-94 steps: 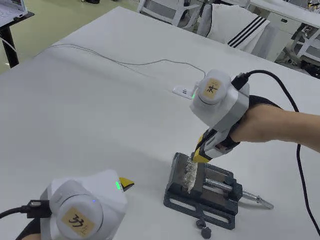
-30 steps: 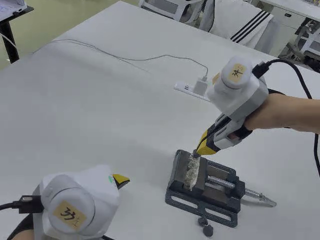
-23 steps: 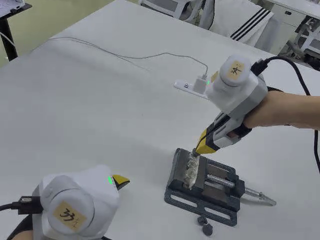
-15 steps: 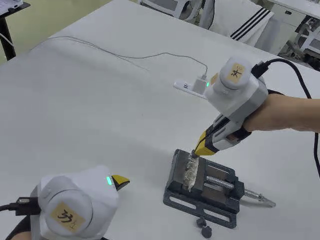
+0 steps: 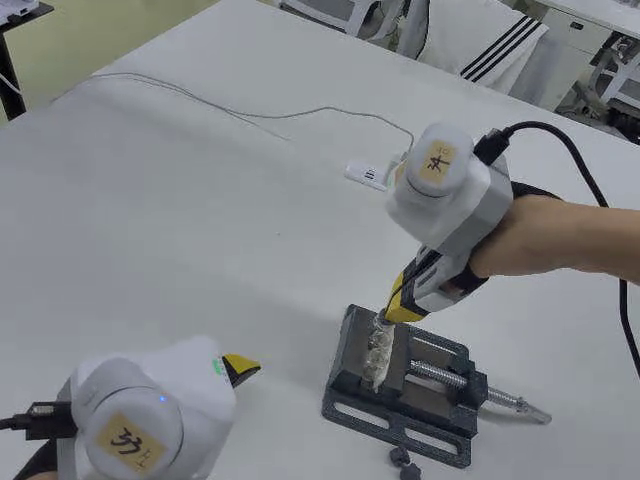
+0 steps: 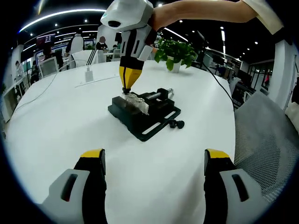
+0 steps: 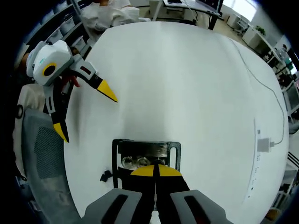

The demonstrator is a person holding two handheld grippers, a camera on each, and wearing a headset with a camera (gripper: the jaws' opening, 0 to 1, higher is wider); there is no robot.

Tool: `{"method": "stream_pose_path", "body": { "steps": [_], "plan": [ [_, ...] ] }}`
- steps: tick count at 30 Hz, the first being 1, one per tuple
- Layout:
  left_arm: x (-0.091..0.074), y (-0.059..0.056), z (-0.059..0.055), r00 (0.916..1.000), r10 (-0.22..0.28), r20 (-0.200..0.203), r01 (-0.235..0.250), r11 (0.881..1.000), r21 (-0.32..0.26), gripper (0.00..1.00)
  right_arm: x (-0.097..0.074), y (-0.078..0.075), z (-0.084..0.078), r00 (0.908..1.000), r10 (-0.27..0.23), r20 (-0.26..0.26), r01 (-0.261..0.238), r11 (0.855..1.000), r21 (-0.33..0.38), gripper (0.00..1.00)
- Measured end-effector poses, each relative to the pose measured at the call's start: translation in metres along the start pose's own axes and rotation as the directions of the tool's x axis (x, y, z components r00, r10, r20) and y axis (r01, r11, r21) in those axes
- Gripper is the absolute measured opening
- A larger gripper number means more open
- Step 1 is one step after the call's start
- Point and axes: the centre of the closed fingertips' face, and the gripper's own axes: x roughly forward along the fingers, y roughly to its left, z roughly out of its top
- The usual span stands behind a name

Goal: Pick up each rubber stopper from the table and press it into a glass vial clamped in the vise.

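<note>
A dark vise (image 5: 428, 412) stands on the white table and clamps clear glass vials (image 5: 377, 350) lying between its jaws. My right gripper (image 5: 388, 313) is shut, its yellow tips pressed against the far end of the vials; what is between the tips is hidden. In the right gripper view the shut gripper (image 7: 156, 171) sits right over the vials (image 7: 139, 161) and vise (image 7: 174, 148). Two dark rubber stoppers (image 5: 402, 460) lie in front of the vise, seen too as stoppers (image 6: 176, 124). My left gripper (image 6: 154, 158) is open and holds nothing, well short of the vise (image 6: 150, 120).
A white charger block (image 5: 364, 174) with a thin cable (image 5: 240, 114) lies on the table (image 5: 180, 230) behind the vise. The vise's screw handle (image 5: 510, 404) sticks out to the right. Chairs and a striped garment (image 5: 480, 40) stand past the far edge.
The right gripper's body has leaned left and lower while its tips stay at the vials' end. The left gripper has hardly moved. The head camera shifted a little.
</note>
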Motion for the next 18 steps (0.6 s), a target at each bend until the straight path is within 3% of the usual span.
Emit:
{"method": "stream_pose_path", "body": {
  "steps": [7, 9, 12, 18],
  "plan": [
    [0.0034, 0.0021, 0.0045, 0.9999, 0.005, 0.010, -0.004, 1.000, -0.008, 0.85, 0.0003, -0.0019, -0.0012, 0.9994, 0.031, 0.017, -0.032, 0.998, 0.045, 0.00],
    [0.0042, 0.0025, 0.0051, 0.9999, 0.006, 0.011, -0.006, 1.000, -0.011, 0.85, 0.0003, -0.0020, -0.0025, 0.9982, 0.045, 0.039, -0.049, 0.995, 0.089, 0.00],
    [0.0043, 0.0032, 0.0048, 0.9999, 0.008, 0.009, -0.008, 1.000, -0.014, 0.85, 0.0005, -0.0025, -0.0022, 0.9973, 0.053, 0.051, -0.057, 0.994, 0.088, 0.00],
    [0.0033, 0.0042, 0.0056, 0.9999, 0.013, 0.006, -0.013, 1.000, -0.011, 0.85, 0.0018, -0.0003, -0.0005, 0.9990, 0.045, 0.001, -0.045, 0.996, 0.071, 0.00]
  ]
}}
